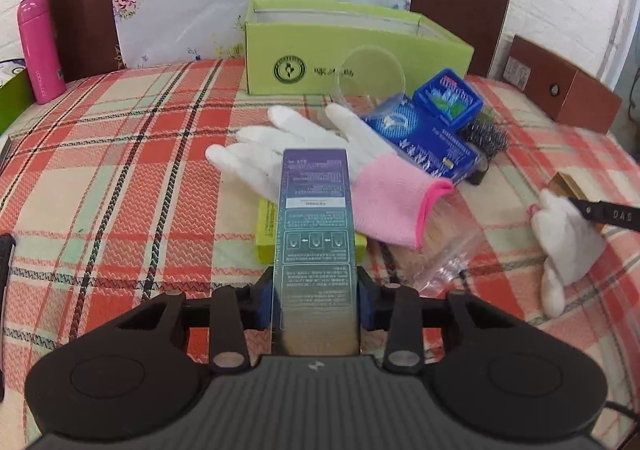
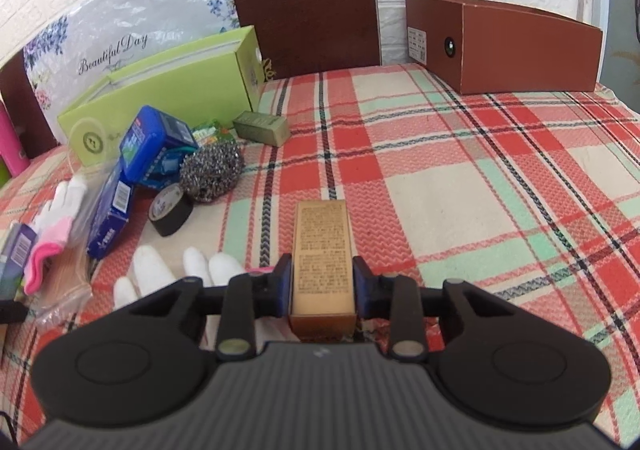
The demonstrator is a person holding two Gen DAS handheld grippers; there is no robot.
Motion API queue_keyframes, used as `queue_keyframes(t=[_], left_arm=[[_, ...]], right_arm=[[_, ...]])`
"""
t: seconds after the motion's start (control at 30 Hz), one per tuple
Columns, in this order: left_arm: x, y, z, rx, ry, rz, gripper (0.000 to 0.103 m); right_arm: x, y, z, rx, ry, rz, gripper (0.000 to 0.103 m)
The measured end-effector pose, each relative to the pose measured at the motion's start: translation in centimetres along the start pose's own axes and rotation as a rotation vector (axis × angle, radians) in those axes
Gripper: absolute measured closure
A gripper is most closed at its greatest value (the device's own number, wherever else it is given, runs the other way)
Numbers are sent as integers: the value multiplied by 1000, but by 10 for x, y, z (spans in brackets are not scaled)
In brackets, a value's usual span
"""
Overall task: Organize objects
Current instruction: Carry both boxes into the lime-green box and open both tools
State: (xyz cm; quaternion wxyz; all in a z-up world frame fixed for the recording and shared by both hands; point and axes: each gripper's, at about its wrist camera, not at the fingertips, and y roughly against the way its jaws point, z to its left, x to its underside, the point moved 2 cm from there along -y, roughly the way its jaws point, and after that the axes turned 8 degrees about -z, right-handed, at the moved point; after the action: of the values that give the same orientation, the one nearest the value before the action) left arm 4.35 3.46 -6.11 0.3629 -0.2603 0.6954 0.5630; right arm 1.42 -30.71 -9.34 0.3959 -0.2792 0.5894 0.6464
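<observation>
In the left wrist view, my left gripper (image 1: 315, 300) is shut on a tall purple-and-teal carton (image 1: 315, 218), its blue pads pressed on both long sides. The carton stands out over a white-and-pink glove (image 1: 372, 178) and a small yellow-green box (image 1: 266, 234). In the right wrist view, my right gripper (image 2: 323, 284) is shut on a narrow gold carton (image 2: 323, 246) with printed text on top, above the plaid cloth (image 2: 460, 186). A second white glove (image 2: 160, 270) lies just left of and under that gripper.
An open green box (image 1: 352, 46) stands at the back, a brown box (image 2: 512, 46) at the far right. Blue boxes (image 2: 154, 142), a steel scourer (image 2: 210, 170), a black tape roll (image 2: 170, 210), an olive box (image 2: 262, 128), a clear cup (image 1: 372, 70) and a pink bottle (image 1: 40, 46) are nearby.
</observation>
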Motion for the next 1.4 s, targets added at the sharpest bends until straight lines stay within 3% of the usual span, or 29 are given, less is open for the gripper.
queue_keyframes(t=[0.23, 0.47, 0.6, 0.77, 1.03, 1.3, 1.37, 1.4], left_arm=[[-31, 18, -13, 64, -27, -90, 62], [-84, 19, -30, 100, -45, -214, 62], [-117, 8, -37, 82, -59, -262, 62], [-156, -20, -35, 56, -31, -267, 62], [-212, -80, -28, -3, 17, -255, 62], [-233, -146, -24, -28, 32, -199, 62], [-232, -156, -20, -42, 34, -228, 56], [-229, -159, -19, -53, 21, -238, 33]], right_arm=[[-24, 23, 4, -44, -33, -100, 73], [-63, 29, 37, -183, -6, -172, 73], [-82, 21, 64, -247, 25, -193, 73], [-104, 5, 93, -291, 55, -219, 73], [-149, -58, 119, -282, 43, -225, 73], [-169, -147, 127, -217, 53, -164, 73], [-168, -166, 130, -214, 62, -135, 73], [-166, -174, 131, -222, 67, -111, 72]])
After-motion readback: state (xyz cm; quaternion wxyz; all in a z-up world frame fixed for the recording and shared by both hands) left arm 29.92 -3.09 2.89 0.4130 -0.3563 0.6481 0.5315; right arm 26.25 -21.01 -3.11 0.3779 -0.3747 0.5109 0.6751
